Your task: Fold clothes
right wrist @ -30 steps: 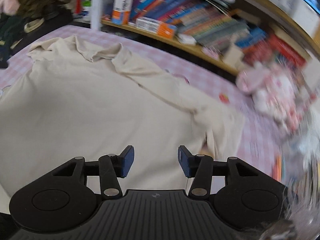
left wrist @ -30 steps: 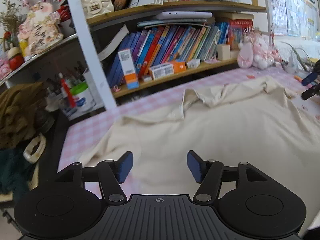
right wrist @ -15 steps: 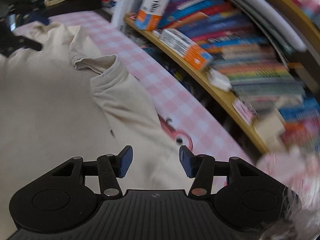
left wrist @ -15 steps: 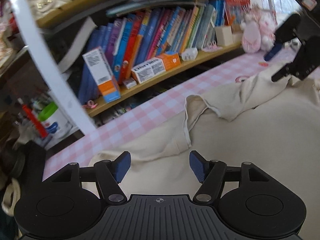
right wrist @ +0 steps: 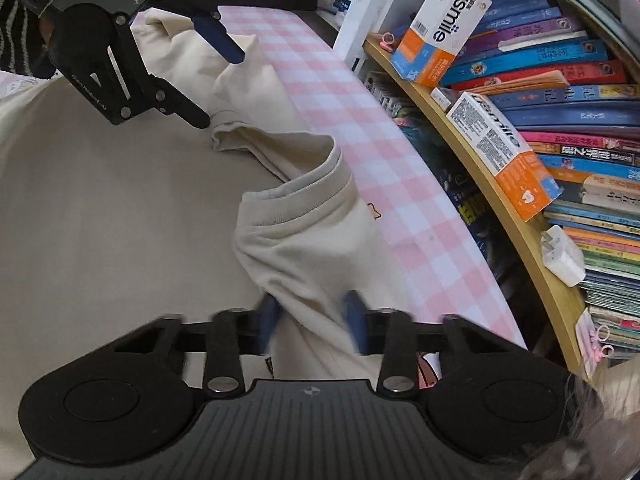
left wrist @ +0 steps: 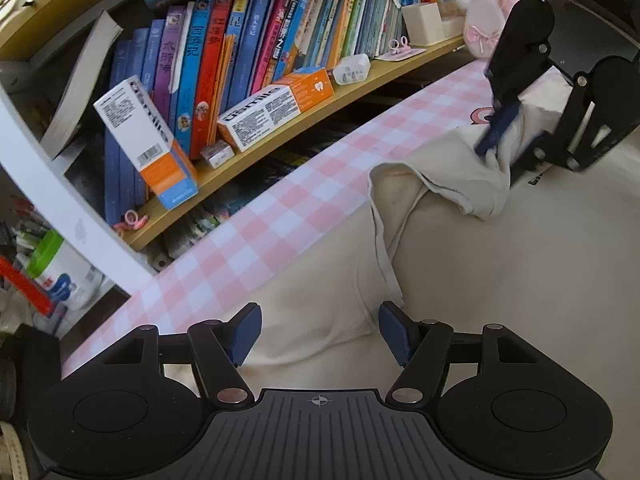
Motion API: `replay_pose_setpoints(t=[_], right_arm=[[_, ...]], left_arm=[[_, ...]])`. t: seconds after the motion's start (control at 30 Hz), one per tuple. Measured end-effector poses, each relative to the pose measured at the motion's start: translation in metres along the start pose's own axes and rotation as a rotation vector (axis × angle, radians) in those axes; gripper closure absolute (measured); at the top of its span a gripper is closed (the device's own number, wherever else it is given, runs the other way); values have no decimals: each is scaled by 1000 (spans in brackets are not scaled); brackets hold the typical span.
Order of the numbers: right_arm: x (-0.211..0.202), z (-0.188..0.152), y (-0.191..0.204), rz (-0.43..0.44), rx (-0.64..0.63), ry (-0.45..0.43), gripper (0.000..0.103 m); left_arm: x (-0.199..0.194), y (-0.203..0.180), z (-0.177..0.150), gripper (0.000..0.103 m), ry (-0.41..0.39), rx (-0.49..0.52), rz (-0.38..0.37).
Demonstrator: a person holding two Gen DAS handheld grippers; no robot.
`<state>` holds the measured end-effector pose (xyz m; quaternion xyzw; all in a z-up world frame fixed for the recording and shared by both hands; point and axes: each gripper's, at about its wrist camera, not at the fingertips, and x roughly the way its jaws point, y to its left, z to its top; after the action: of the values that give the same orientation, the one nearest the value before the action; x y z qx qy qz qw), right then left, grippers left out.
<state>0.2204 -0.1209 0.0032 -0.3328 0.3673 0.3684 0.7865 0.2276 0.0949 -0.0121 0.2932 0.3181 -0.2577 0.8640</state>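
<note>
Both grippers have come in low over the far edge of the cream shirt (left wrist: 520, 280) since a second ago, when they hung higher over its spread body. Now the left gripper (left wrist: 318, 334) sits with its jaws wide apart, straddling the shoulder fabric beside the collar (left wrist: 384, 216) but gripping nothing yet. The right gripper (right wrist: 312, 320) has its blue fingers (right wrist: 267, 318) blurred with motion and pressing in on either side of a raised bunch of cloth at the other shoulder; they look partly closed on the shirt, though whether the pinch is complete I cannot tell.

The shirt lies flat on the pink checked tablecloth (left wrist: 248, 240), collar end toward the bookshelf (left wrist: 280, 128), and most of its body spreads back toward the person.

Judging from this, the step in hand is taking hold of the two shoulders on either side of the neckline, ready for the first fold. Next, the left gripper needs to drop a little and close on the shoulder cloth between its pads, matching the right, so that both lift evenly. An uneven grab would likely drag the collar askew.
</note>
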Motion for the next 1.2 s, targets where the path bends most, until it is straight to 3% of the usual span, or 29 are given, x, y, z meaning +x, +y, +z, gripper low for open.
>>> replay_pose_setpoints(t=[0.03,0.13,0.23,0.27,0.33,0.4,0.5,0.7,0.77,0.83,0.97,1.1,1.2], right_arm=[[1,0,-4,-1,15,1,98],[-7,0,-40,-87,146,-31,99],[-5,-12,-106,-316,392,-33,98],[-2,-18,-127,-339,485,-12,97],[4,-27,-145,-414,547,42,92],[1,-39,-153,-407,579,58,67],[-10,-53,-154,-331,618,22,66],[-6,-72,-138,-230,630,73,63],[-6,-77,-138,-216,678,63,62],[-8,-79,-139,-221,709,55,62],[-19,-82,-140,-260,704,49,60],[-37,-101,-146,-274,682,71,59],[-51,-124,-143,-229,692,111,59]], left_arm=[[2,2,1,37,-5,-3,-2],[10,13,12,37,-34,-46,24],[14,25,26,37,-71,-118,71],[14,30,30,35,-84,-143,81],[11,36,33,31,-105,-164,70],[10,38,30,30,-105,-145,55],[16,37,21,30,-76,-91,41],[57,43,23,30,-14,-110,57],[77,53,31,30,-3,-179,69],[98,75,40,29,27,-318,103],[113,108,43,30,98,-521,262],[81,108,33,30,25,-408,215],[53,97,20,30,4,-382,157]])
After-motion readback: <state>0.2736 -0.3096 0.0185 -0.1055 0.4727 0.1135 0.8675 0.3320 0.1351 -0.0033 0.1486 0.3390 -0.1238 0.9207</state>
